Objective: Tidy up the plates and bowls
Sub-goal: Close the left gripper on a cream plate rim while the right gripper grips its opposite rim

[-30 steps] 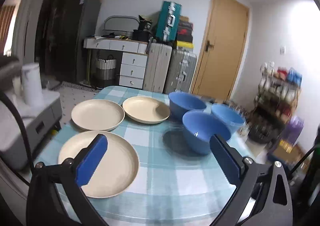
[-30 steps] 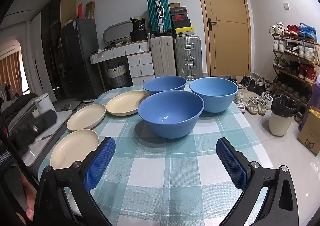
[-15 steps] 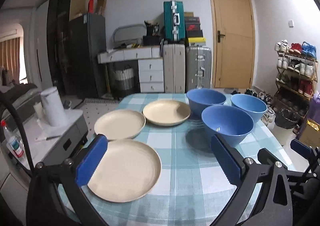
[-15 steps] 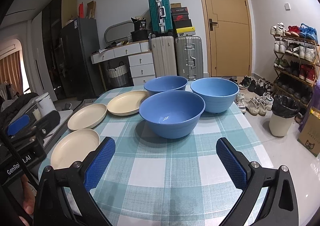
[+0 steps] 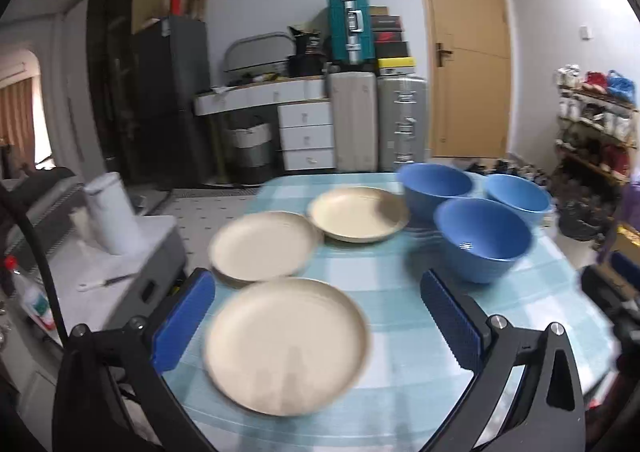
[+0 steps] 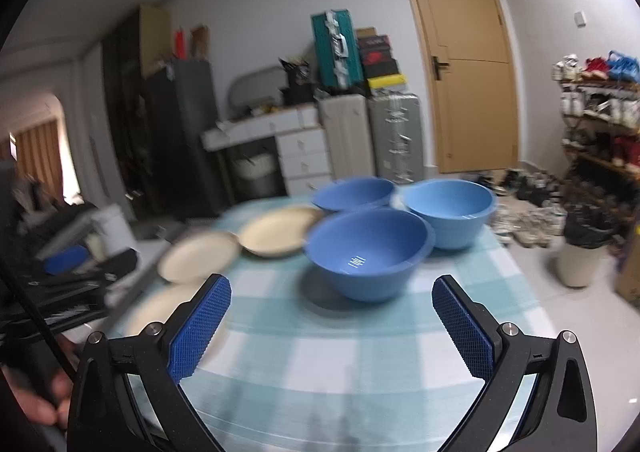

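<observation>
Jaws wide on my left gripper (image 5: 316, 316) and right gripper (image 6: 332, 328), both empty, so I can straddle a rim. The nearest plate (image 5: 286, 340) lies just ahead of the left, the nearest bowl (image 6: 368, 252) ahead of the right; everything sits unstacked on the checked tablecloth (image 6: 360, 352).

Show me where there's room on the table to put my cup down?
Bare cloth lies in front of the nearest blue bowl, between it and the right claw. The left side is crowded with three cream plates, and the far end holds two more bowls.
</observation>
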The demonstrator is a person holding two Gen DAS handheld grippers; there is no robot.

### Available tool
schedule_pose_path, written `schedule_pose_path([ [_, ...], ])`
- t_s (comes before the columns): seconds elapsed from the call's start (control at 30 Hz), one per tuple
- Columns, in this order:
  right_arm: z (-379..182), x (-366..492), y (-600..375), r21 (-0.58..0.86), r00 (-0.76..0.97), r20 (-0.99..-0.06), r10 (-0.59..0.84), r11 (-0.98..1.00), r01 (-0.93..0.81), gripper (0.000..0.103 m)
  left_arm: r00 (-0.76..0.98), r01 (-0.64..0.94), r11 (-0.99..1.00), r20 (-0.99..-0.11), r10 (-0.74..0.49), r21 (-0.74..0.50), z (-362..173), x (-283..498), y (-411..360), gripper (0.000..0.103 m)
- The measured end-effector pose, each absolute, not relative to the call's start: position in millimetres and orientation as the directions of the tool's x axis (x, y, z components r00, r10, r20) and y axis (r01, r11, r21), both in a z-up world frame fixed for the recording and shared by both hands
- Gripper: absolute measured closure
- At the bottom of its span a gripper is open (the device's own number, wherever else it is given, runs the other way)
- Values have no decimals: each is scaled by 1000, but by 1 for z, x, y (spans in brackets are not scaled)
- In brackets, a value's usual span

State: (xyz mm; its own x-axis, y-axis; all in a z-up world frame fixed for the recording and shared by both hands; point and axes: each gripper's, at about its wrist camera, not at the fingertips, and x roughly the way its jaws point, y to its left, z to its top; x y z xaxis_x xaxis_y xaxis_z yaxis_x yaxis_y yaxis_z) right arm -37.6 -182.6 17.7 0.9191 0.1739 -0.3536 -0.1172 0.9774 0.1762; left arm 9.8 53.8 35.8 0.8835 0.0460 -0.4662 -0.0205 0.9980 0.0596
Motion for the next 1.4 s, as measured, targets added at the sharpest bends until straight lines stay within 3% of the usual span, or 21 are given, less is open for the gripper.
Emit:
schedule_pose_path([
  [0.1,42,-30,-161,169,919,-327,218,971,-170,1,874,-30,999,-485,34,16,46,28,89,0],
  [0.33,111,24,-67,-16,876,-308,370,919,-394,1,865,-83,996,-498,54,-37,65,86,171,0],
  [0.4,120,57,-34,-53,835,-371,406,888,-456,1,840,-109,994,-535,94,3,62,106,180,0],
  [0.47,120,91,-9,-61,784,-447,432,859,-508,1,770,-127,992,-629,106,13,49,136,194,0],
  [0.63,74,200,50,0,570,-737,363,843,-537,1,570,-172,981,-821,24,-91,1,199,223,1],
  [0.73,35,249,64,122,397,-853,340,868,-481,3,484,-189,972,-875,-32,-140,-24,225,231,1],
  [0.77,22,261,58,158,362,-867,343,877,-454,8,464,-190,971,-885,-39,-143,-31,231,231,1],
  [0.8,10,272,58,210,314,-882,350,890,-404,21,446,-185,972,-894,-49,-146,-36,238,232,1],
  [0.83,-3,281,58,252,258,-901,349,904,-345,26,427,-182,973,-903,-50,-139,-40,245,232,1],
  [0.93,-33,293,51,348,168,-904,393,905,-242,26,426,-193,971,-904,-44,-138,-47,264,240,1],
  [1.17,-65,313,45,327,175,-922,345,937,-123,31,358,-135,989,-934,-8,-60,-67,296,243,1],
  [1.27,-72,316,45,337,188,-917,351,936,-105,34,323,-131,985,-944,-61,-109,-77,304,247,2],
  [1.4,-82,321,44,351,193,-913,360,933,-79,34,295,-148,980,-952,-82,-131,-90,312,252,10],
])
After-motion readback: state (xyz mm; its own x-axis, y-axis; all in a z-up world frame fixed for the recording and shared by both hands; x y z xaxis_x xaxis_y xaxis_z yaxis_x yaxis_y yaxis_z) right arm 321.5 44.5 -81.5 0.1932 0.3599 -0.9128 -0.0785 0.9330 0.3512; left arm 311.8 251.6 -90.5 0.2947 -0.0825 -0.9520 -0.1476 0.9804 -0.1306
